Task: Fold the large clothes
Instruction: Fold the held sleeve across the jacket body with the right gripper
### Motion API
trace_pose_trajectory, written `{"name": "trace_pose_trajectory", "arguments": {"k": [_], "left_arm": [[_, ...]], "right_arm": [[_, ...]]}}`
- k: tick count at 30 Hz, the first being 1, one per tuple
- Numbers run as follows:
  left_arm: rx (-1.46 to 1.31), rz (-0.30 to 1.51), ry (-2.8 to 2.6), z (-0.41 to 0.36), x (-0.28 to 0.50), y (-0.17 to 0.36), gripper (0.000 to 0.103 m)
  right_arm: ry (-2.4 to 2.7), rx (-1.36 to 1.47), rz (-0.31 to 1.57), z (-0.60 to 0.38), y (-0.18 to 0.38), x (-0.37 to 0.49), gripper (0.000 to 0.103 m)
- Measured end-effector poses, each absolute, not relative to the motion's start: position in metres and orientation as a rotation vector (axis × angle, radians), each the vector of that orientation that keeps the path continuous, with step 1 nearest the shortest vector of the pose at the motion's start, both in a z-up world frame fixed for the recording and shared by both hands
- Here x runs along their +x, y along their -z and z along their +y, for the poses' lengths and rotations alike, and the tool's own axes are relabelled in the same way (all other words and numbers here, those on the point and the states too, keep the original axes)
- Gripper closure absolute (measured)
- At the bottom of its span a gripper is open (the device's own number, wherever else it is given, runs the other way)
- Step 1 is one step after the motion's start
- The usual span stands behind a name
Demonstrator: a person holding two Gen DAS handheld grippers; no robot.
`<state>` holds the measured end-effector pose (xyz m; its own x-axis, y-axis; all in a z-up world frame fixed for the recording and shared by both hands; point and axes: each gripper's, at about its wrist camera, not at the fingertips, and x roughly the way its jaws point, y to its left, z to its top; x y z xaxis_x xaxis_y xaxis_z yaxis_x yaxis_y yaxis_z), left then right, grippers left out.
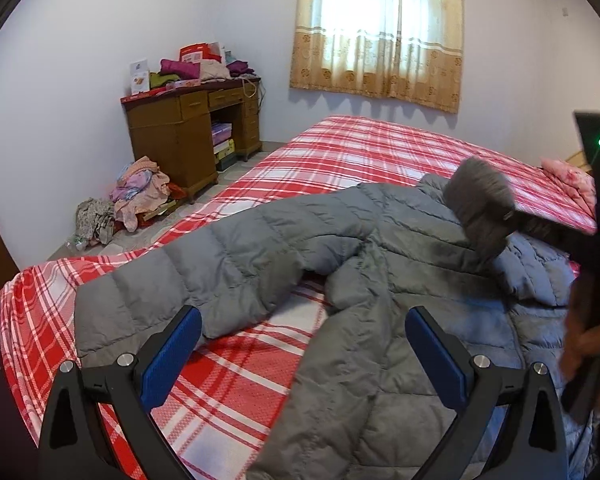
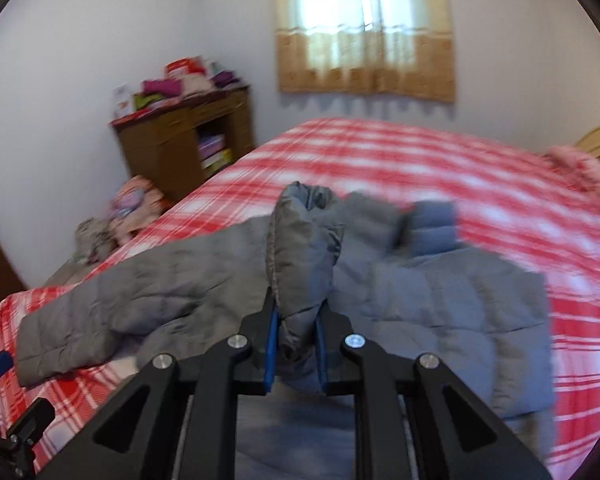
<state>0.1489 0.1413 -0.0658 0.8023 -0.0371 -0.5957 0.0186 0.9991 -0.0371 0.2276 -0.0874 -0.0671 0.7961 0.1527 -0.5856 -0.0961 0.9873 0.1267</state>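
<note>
A grey quilted puffer jacket [image 1: 372,280] lies spread on the red plaid bed [image 1: 364,152]; one sleeve stretches out to the left. My left gripper [image 1: 302,344] is open and empty, hovering just above the jacket's lower part. My right gripper [image 2: 296,320] is shut on a bunched fold of the jacket [image 2: 304,248] and holds it lifted off the bed. The right gripper also shows at the right of the left wrist view [image 1: 512,216], holding the raised grey fabric. The right wrist view is motion-blurred.
A brown wooden desk [image 1: 188,136] piled with clothes and boxes stands by the far left wall. A heap of clothes [image 1: 136,196] lies on the floor beside it. A pink item [image 1: 568,176] lies at the bed's far right. A curtained window [image 1: 380,28] is behind.
</note>
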Motion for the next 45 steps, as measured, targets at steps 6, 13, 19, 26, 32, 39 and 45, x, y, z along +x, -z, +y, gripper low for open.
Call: {"name": "trace_pose_trajectory", "arguments": {"k": [6,13,19,26,32,39,45], "left_arm": [[-0.047,0.666,0.015,0.148,0.164,0.075,0.001],[-0.003,0.677,0.022,0.127,0.179,0.076,0.001],[0.06,0.672,0.076,0.084,0.214,0.064,0.001],[0.106,0.687,0.031,0.024,0.279,0.08,0.001],[0.144,0.782,-0.047,0.0,0.311,0.132,0.001],[0.138,0.846,-0.084,0.001,0.323,0.164,0.001],[0.186,0.867,-0.107,-0.007,0.331,0.172,0.001]], "right_arm": [[-0.273,0.206,0.582,-0.087,0.073,0.226,0.013],[-0.097,0.144,0.592,-0.138,0.055,0.203,0.062],[0.246,0.228,0.633,-0.243,0.068,0.193,0.061],[0.354,0.296,0.734,-0.287,0.112,0.201,0.062],[0.341,0.298,0.762,-0.292,0.138,0.196,0.062],[0.323,0.333,0.78,-0.296,0.15,0.195,0.06],[0.331,0.279,0.806,-0.288,0.153,0.2,0.051]]}}
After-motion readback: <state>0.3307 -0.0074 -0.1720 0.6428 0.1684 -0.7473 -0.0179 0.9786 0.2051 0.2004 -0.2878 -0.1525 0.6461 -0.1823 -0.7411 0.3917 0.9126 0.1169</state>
